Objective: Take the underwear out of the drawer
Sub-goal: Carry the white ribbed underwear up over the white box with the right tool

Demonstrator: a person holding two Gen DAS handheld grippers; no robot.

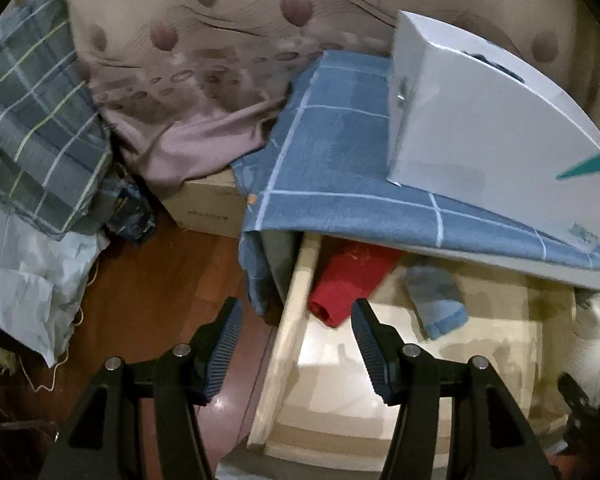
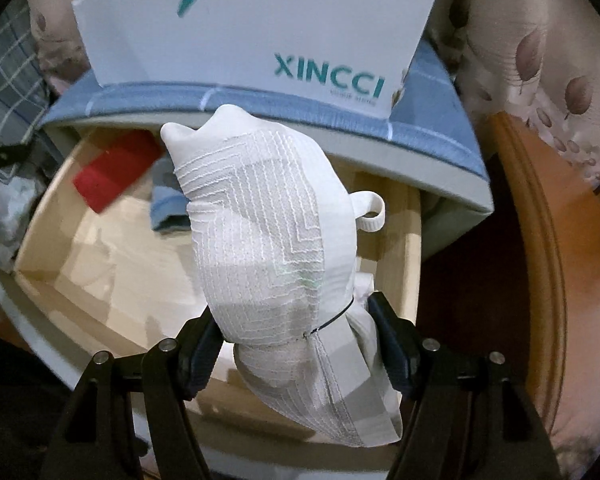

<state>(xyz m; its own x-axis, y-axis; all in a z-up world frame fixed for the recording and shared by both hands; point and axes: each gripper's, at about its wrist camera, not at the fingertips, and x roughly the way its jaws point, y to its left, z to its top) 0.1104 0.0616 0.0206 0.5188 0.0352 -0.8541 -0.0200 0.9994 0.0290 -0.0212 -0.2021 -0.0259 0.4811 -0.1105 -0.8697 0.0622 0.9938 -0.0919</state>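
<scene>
The pale wooden drawer (image 1: 290, 320) stands pulled open; it also shows in the right wrist view (image 2: 52, 216). Inside lie a red garment (image 1: 350, 282) and a blue garment (image 1: 436, 300), seen in the right wrist view too as the red one (image 2: 114, 172) and the blue one (image 2: 168, 208). My right gripper (image 2: 296, 344) is shut on white textured underwear (image 2: 268, 232) and holds it above the drawer. My left gripper (image 1: 296, 344) is open and empty, over the drawer's left wall. The white underwear shows at the right edge of the left wrist view (image 1: 596, 336).
A blue checked cloth (image 1: 340, 168) covers the cabinet top, with a white XINCCI box (image 2: 260, 24) on it. A cardboard box (image 1: 208, 208), plaid bedding (image 1: 36, 120) and crumpled paper (image 1: 24, 280) lie left on the wooden floor. A wooden bed frame (image 2: 540, 240) is to the right.
</scene>
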